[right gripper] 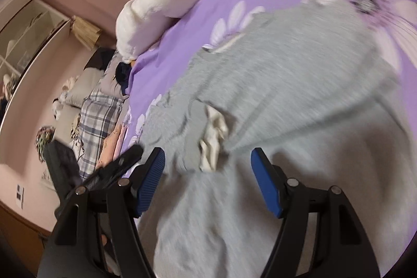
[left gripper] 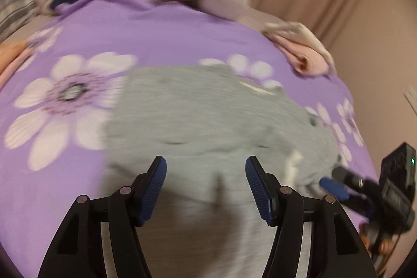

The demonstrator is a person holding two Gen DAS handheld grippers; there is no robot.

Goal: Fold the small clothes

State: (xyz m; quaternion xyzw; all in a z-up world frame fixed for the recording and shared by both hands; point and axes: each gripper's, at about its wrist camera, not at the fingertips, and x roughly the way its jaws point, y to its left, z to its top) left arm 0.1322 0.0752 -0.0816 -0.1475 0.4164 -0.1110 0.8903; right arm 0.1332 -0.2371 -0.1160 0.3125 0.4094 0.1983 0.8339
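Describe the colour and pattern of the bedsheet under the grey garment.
The bedsheet is purple with large white flowers; the left wrist view shows it best.

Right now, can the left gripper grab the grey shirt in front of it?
Probably yes. The left gripper is open, and the grey shirt lies spread on the purple flowered sheet right under its fingers. Nothing sits between them.

No legible text, brand, number or sign is recorded in either view (a small white tag on the grey garment (right gripper: pixel 213 137) is too blurred to be read).
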